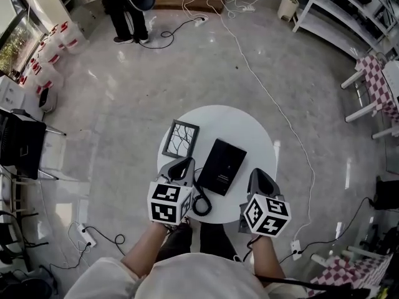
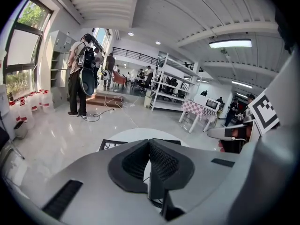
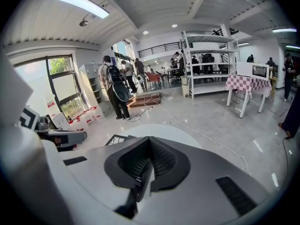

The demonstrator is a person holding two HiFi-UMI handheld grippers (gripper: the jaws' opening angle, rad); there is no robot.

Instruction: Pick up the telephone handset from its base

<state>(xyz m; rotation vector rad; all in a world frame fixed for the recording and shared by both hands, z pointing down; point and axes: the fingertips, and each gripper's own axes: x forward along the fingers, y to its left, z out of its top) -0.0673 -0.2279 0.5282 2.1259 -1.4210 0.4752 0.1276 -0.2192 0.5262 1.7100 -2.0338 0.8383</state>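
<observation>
A flat black telephone [image 1: 221,166] lies near the middle of a round white table [image 1: 237,124]. Its coiled black cord [image 1: 201,203] loops at the near left edge. I cannot tell the handset apart from the base in the head view. My left gripper [image 1: 186,162] hovers over the table's near left, beside the telephone, its jaws shut and empty [image 2: 149,140]. My right gripper [image 1: 257,173] hovers at the near right edge, also shut on nothing [image 3: 150,138]. A slice of the black telephone [image 3: 138,182] shows below the right gripper's closed tips.
A dark picture frame [image 1: 181,138] lies on the table's left part. A white cable [image 1: 268,92] crosses the shiny floor. A person [image 1: 128,11] stands far off. A black chair [image 1: 22,145] is at left, checkered tables [image 1: 377,83] at right.
</observation>
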